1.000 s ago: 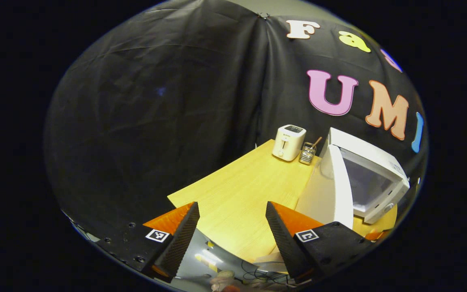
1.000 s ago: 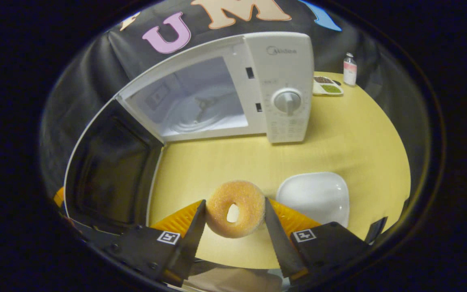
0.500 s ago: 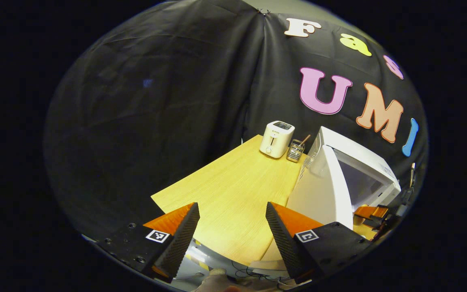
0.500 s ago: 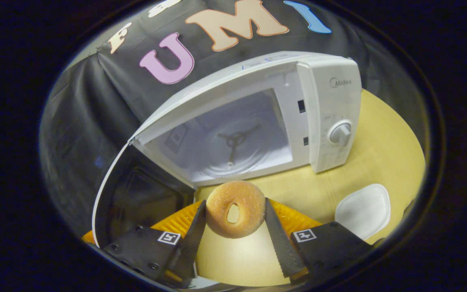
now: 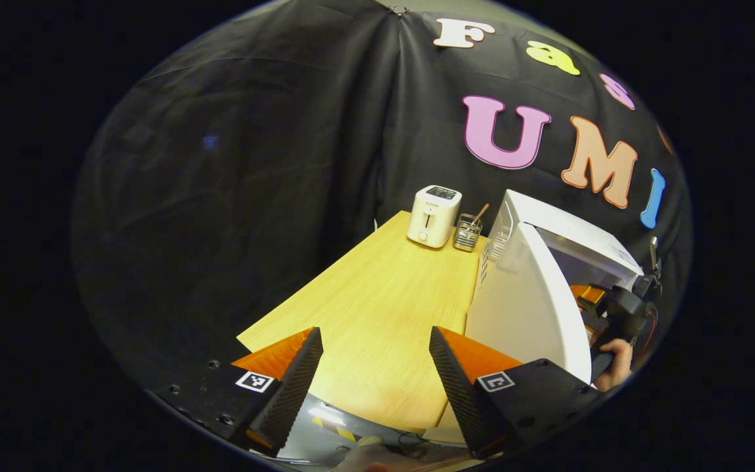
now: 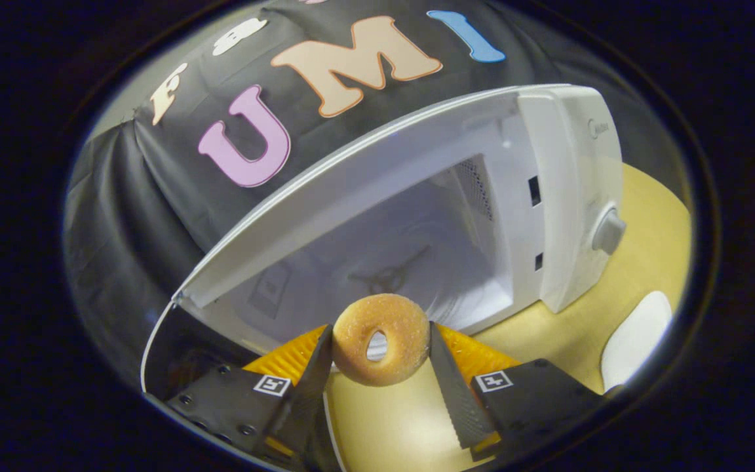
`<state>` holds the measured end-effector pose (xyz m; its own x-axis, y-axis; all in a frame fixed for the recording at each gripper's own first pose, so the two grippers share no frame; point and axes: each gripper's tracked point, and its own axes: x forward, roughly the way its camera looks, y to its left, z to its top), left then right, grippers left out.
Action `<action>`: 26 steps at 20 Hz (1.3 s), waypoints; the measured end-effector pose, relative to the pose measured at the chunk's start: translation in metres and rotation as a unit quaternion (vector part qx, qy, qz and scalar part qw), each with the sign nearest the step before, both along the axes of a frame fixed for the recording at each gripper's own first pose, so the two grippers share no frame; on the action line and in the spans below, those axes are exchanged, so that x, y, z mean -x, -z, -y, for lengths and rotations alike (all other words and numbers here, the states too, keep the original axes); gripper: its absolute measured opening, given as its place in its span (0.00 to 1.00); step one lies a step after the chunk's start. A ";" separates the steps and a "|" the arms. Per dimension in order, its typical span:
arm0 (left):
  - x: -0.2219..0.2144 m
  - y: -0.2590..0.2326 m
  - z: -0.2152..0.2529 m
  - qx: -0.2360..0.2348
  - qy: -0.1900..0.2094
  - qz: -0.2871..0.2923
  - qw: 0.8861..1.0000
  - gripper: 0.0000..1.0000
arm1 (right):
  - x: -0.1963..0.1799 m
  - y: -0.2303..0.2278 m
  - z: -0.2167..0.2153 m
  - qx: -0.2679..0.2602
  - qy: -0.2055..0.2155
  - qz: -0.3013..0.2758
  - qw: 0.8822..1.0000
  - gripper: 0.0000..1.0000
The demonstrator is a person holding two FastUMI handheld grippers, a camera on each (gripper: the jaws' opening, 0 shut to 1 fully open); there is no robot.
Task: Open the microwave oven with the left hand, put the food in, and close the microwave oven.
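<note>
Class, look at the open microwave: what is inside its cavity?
Inside the microwave there are bare pale walls and a three-armed turntable hub. The doughnut and both hand-held gripper fingers cover the front floor.

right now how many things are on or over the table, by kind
Appliances: 2, microwave and toaster
Food: 1, doughnut
Dishes: 1, white plate
Holders: 1, wire holder
Total: 5
</note>
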<state>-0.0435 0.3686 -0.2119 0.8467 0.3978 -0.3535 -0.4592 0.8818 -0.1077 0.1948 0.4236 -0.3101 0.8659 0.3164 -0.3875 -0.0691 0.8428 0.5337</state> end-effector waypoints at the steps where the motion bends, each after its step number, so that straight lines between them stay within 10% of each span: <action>1: -0.001 0.002 0.002 0.004 0.007 -0.003 1.000 0.96 | -0.008 0.001 -0.002 0.001 0.011 0.005 1.000 0.87; 8: -0.002 0.012 0.004 0.003 0.032 -0.032 0.999 0.96 | -0.046 0.032 -0.017 0.013 0.045 -0.009 0.999 0.77; 18: 0.002 0.016 0.015 0.011 0.048 -0.039 0.998 0.90 | -0.041 0.018 0.005 0.047 0.045 0.003 0.998 0.91; 20: -0.001 0.017 0.020 0.018 0.056 -0.039 0.997 0.79 | -0.030 0.012 0.012 0.070 0.033 0.009 0.997 0.90; 26: 0.005 0.021 0.021 -0.001 0.058 -0.056 0.997 0.00 | 0.007 -0.012 0.037 0.116 0.007 0.032 0.993 0.91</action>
<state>-0.0489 0.3472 -0.2331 0.8417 0.3013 -0.4481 -0.3640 0.9295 -0.0588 0.1878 0.3866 -0.2981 0.8949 0.2119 -0.3928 -0.0831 0.9438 0.3198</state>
